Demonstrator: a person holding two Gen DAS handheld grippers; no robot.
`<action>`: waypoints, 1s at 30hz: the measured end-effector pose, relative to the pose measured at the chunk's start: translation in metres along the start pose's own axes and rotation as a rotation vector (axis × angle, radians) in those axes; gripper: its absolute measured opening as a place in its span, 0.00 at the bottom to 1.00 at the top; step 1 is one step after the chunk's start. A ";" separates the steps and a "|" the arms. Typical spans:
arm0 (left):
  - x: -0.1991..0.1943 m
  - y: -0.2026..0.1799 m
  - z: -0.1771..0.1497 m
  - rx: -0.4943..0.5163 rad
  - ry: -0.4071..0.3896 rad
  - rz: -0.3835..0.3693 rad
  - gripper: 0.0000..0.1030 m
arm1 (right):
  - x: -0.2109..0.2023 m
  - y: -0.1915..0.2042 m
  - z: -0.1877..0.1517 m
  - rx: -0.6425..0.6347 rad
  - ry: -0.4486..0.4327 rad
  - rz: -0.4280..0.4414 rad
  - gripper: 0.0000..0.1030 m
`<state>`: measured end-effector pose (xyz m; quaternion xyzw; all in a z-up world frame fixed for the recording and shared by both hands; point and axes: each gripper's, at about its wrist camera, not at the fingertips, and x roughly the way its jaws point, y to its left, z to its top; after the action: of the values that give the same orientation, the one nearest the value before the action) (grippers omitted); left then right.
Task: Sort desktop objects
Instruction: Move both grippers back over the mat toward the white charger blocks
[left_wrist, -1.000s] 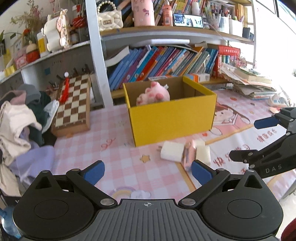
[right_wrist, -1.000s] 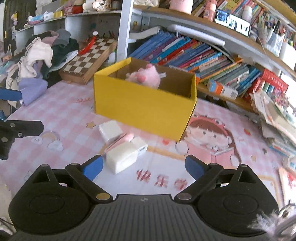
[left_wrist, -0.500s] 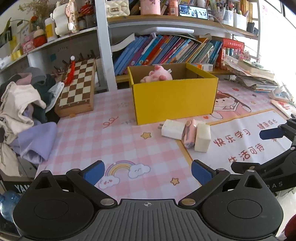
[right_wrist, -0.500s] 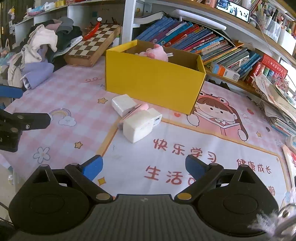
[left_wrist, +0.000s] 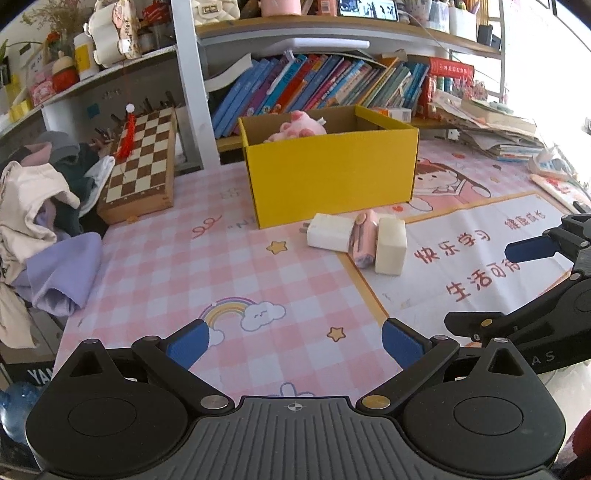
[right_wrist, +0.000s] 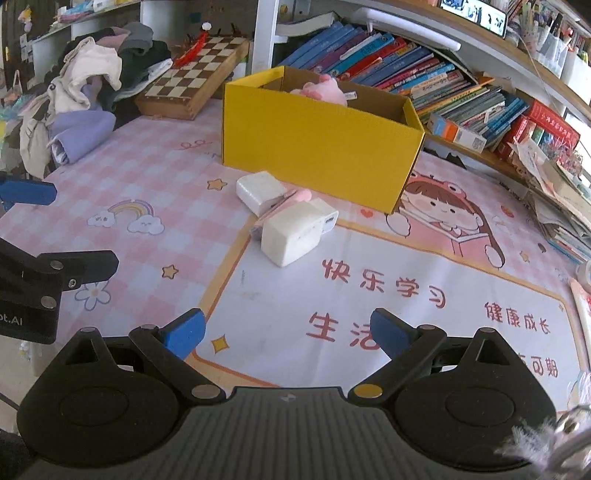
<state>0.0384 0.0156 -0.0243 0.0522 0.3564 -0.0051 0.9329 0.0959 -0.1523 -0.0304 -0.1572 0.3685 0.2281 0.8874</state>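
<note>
so both the left gripper and right gripper hang wide apart with nothing in them, back from the pile. two white chargers and a pink thing lie touching, just in front of the yellow box, which holds a pink plush toy.

Both grippers are pulling back and up from the yellow box: the left gripper and right gripper now sit well apart from the chargers, with more of the worktop showing ahead of them.
</note>
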 end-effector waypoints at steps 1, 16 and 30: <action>0.001 0.000 0.000 0.001 0.004 -0.001 0.98 | 0.001 0.000 0.000 -0.002 0.006 0.003 0.94; 0.008 -0.001 0.000 0.014 0.021 -0.025 0.98 | 0.007 0.000 0.001 0.001 0.034 0.014 0.94; 0.013 0.007 0.010 -0.013 -0.002 -0.015 0.98 | 0.020 -0.001 0.014 -0.015 0.038 0.034 0.93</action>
<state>0.0552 0.0222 -0.0252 0.0434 0.3558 -0.0098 0.9335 0.1173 -0.1413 -0.0348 -0.1621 0.3864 0.2431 0.8748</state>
